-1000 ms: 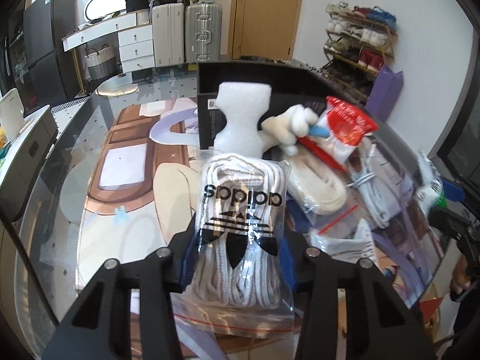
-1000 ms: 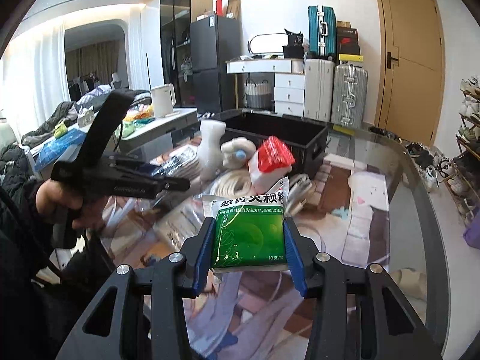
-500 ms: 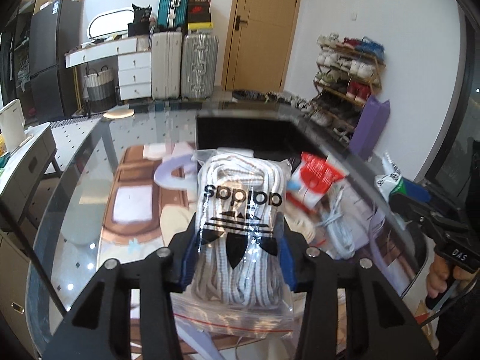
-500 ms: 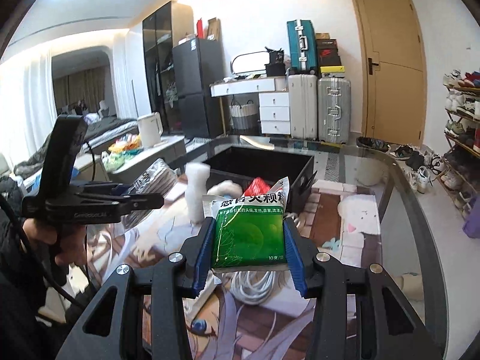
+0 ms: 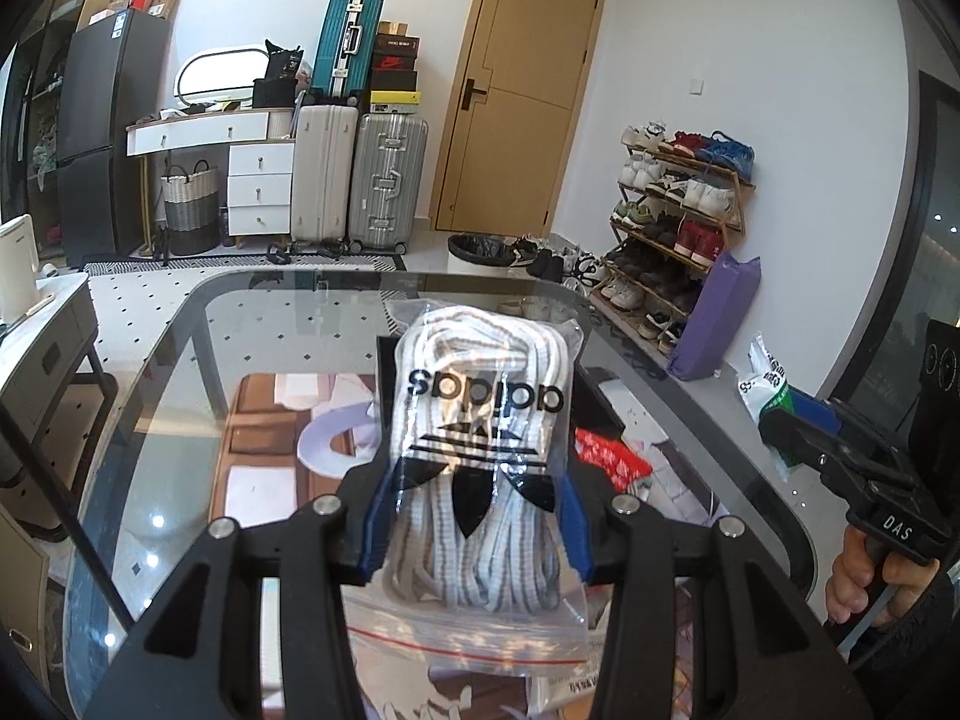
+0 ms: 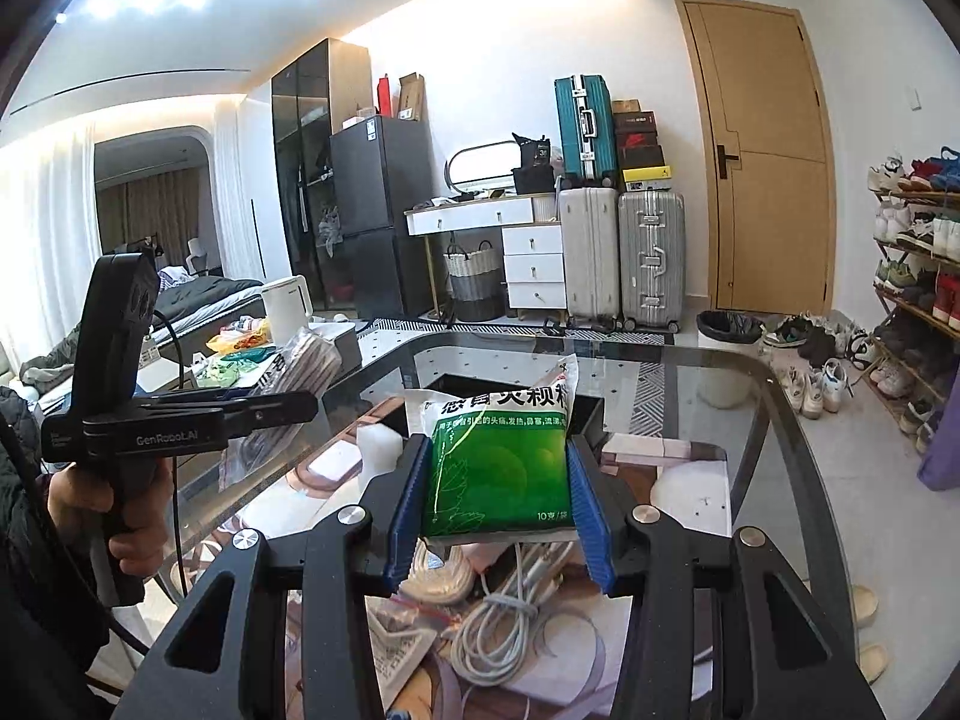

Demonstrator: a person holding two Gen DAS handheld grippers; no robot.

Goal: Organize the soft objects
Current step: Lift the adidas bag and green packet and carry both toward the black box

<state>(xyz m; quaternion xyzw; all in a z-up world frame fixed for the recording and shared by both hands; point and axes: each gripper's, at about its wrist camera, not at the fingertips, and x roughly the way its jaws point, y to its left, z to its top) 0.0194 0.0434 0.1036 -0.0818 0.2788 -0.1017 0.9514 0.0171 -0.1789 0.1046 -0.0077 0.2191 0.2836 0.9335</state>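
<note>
My left gripper (image 5: 477, 516) is shut on a clear adidas bag of white shoelaces (image 5: 483, 468) and holds it high above the glass table (image 5: 180, 372). My right gripper (image 6: 498, 495) is shut on a green medicine packet (image 6: 498, 468), also lifted above the table. A black open box (image 6: 588, 411) stands on the table behind both held items; only its edges show. A red packet (image 5: 609, 459) lies beside the box. The left gripper also shows in the right wrist view (image 6: 288, 405), the right one in the left wrist view (image 5: 780, 426).
Below the right gripper lie a coiled white cable (image 6: 510, 618), a bag of cream laces (image 6: 438, 576) and a white foam block (image 6: 378, 447). A printed mat (image 5: 264, 480) covers the table. Suitcases (image 5: 387, 180), a shoe rack (image 5: 678, 228) and a door stand beyond.
Both grippers have risen and tilted up with their loads; the table objects have dropped lower in view and the box is now largely hidden behind the held items.
</note>
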